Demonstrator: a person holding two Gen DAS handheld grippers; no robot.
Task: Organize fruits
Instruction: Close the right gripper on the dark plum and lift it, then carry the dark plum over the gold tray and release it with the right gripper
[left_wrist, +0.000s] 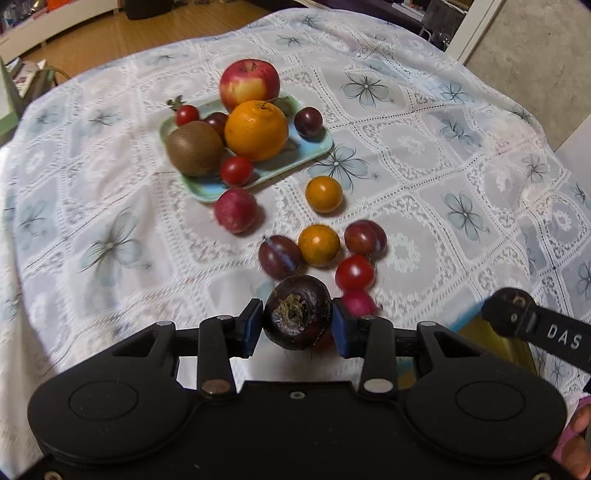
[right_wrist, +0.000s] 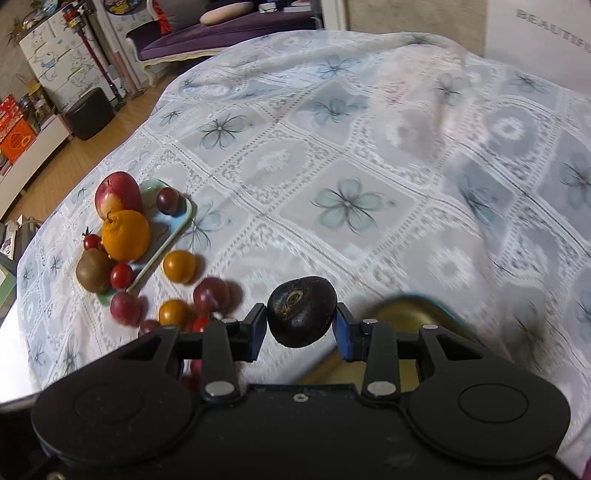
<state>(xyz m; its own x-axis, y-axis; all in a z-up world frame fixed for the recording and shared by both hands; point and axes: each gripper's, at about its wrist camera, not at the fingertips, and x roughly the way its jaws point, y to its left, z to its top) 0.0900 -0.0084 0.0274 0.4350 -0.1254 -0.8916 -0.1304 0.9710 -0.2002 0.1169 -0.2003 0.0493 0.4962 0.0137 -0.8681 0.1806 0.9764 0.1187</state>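
Left gripper: closed on a dark water chestnut, blue pads pressed to its two sides, stem scar toward the camera, held clear above the cloth. Right gripper: likewise closed on a second dark chestnut, pads at its flanks, carried above the tabletop near a gold-coloured dish with a blue rim, which is blurred. Handling, as judged: both chestnuts look small, light and hard-skinned, round enough to roll or squirt out of flat pads; a hold across the widest middle, as now, seems the safest. Loose fruit on the lace cloth, just ahead of the left gripper: a red tomato, two small oranges, two plums, a pinkish radish-like piece, mostly close together or touching. Further out: a pale green tray holding an apple, a large orange, a kiwi, small tomatoes and a dark plum. Beyond: wooden floor, a purple sofa.
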